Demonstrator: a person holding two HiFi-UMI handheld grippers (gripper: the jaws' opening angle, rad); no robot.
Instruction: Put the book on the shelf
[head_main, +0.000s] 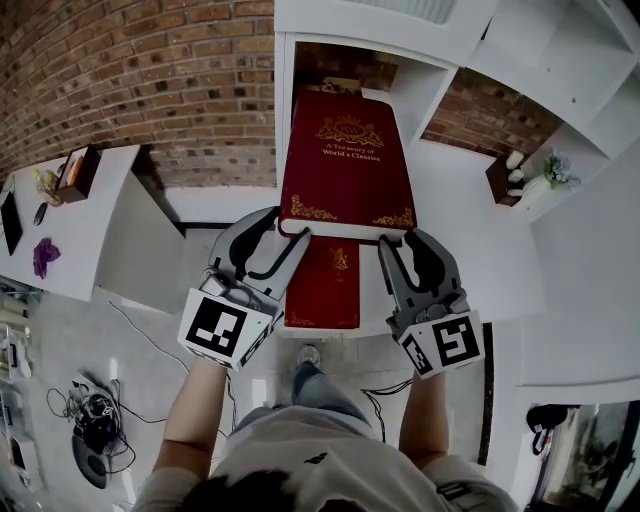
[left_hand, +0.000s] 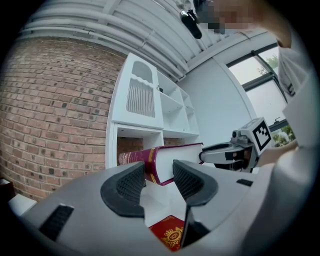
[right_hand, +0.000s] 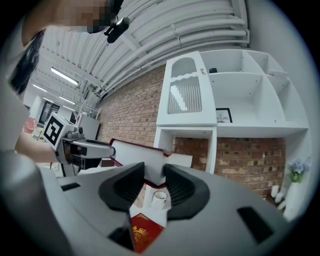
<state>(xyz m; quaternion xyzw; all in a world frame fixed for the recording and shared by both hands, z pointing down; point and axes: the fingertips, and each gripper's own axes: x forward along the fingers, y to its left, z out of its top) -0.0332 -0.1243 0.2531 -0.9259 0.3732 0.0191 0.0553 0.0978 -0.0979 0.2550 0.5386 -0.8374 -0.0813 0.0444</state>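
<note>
I hold a large dark-red hardcover book (head_main: 345, 160) with gold lettering and gold corner ornaments flat and level, right in front of the lowest open compartment of the tall white shelf unit (head_main: 285, 90). Its far edge sits at the mouth of that compartment, and the rest reaches out from the unit toward me. The fingers (left_hand: 131, 186) of my left gripper (head_main: 288, 225) are clamped on the book's near corner at the spine side, one finger on the cover and the other under it, and they stand fairly wide because the book is thick. The fingers (right_hand: 180, 187) of my right gripper (head_main: 400, 240) grip the other near corner in the same way, closed on the white page block and the cover edge. A smaller red book with a gold crest (head_main: 325, 285) lies flat on the white bench (head_main: 480, 250) in front of the shelf unit, lower than the held book and untouched by either gripper. A small white cup (right_hand: 160, 198) stands on that bench, nearer the foot of the shelf unit. A red brick wall (head_main: 150, 70) runs behind the shelf unit.
</note>
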